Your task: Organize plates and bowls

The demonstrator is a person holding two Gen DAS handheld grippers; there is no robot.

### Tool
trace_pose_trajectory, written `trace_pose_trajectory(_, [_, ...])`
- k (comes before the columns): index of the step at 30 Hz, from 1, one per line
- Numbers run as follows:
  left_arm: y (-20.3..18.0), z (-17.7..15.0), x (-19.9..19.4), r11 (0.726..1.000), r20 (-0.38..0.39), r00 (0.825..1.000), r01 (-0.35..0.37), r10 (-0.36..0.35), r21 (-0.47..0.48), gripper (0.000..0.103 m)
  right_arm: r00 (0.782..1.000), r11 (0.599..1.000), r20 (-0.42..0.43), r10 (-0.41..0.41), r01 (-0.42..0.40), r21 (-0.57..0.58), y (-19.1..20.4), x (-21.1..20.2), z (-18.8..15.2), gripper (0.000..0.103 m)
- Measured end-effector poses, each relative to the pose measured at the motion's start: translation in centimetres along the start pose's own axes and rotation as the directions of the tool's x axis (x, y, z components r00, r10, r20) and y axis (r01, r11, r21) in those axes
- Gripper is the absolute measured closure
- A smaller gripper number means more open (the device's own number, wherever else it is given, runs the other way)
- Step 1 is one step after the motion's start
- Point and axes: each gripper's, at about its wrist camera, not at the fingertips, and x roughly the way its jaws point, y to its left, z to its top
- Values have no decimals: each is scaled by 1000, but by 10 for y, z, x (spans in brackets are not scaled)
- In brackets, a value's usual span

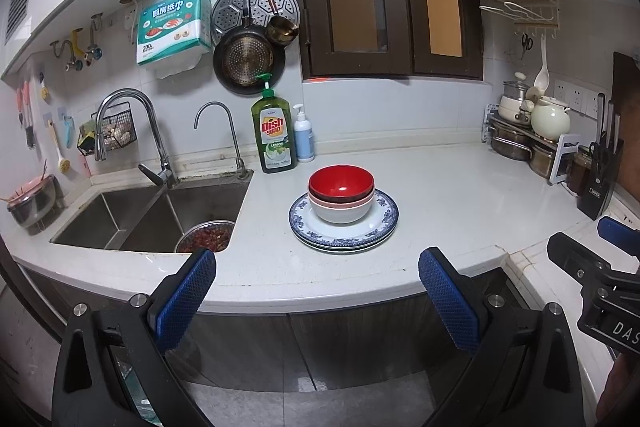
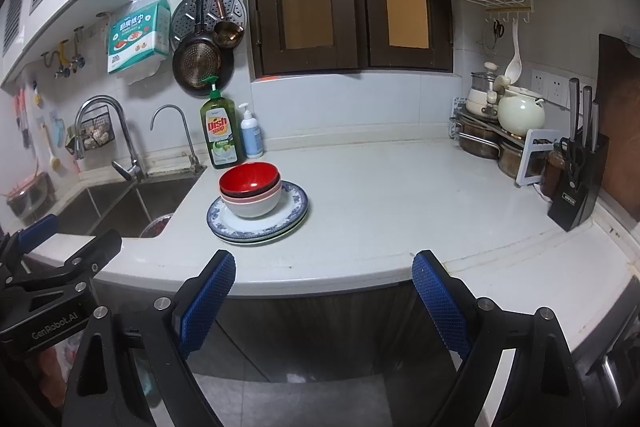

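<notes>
A stack of bowls, red bowl (image 1: 341, 183) on top, then a pink one and a white bowl (image 1: 340, 213) at the bottom, sits on a pile of blue-patterned plates (image 1: 380, 223) on the white counter. The same red bowl (image 2: 249, 177) and plates (image 2: 294, 205) show left of centre in the right wrist view. My left gripper (image 1: 318, 287) is open and empty, held off the counter's front edge, short of the stack. My right gripper (image 2: 324, 287) is likewise open and empty, to the right of the stack; it also shows as the right gripper (image 1: 600, 251) at the edge of the left wrist view.
A steel sink (image 1: 152, 215) with a bowl of red food lies left of the stack. Dish soap (image 1: 274, 135) and a pump bottle (image 1: 304, 135) stand behind. Pots, a kettle (image 1: 550, 119) and a knife block (image 1: 602, 175) crowd the right corner. Cabinet doors sit below the counter.
</notes>
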Motion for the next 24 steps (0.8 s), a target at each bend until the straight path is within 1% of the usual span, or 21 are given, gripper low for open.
trace_pose_trajectory(24, [6,4,5,1000,-1,1000,9,-9,3,0,1000,1000,-1,-9,9,1,3,0,1,12])
